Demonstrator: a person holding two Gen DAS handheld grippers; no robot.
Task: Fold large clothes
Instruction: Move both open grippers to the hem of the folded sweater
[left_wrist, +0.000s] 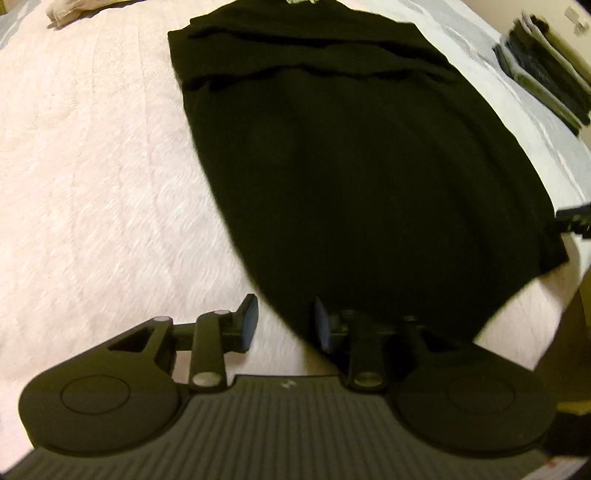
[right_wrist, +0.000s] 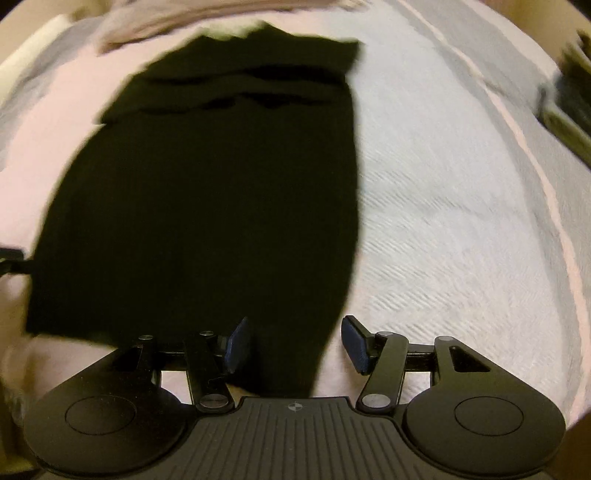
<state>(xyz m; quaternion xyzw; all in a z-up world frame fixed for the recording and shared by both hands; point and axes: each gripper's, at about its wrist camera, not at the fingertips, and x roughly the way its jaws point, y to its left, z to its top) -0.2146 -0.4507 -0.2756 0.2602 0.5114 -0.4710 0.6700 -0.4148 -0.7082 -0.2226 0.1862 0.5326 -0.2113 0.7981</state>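
Observation:
A large black garment (left_wrist: 351, 166) lies flat on a pale pink bedspread (left_wrist: 92, 177), folded into a long narrow panel with sleeves tucked across its far end. My left gripper (left_wrist: 285, 325) is open at the garment's near left corner, the hem lying between its blue pads. In the right wrist view the same black garment (right_wrist: 207, 206) fills the left half. My right gripper (right_wrist: 293, 345) is open at the near right corner, with the dark hem between its fingers. Each gripper shows as a dark shape at the other view's side edge.
A stack of folded dark clothes (left_wrist: 546, 81) sits at the far right on the bed. A beige cloth (left_wrist: 70, 11) lies at the far left corner. White textured bedding (right_wrist: 461, 221) spreads to the right of the garment.

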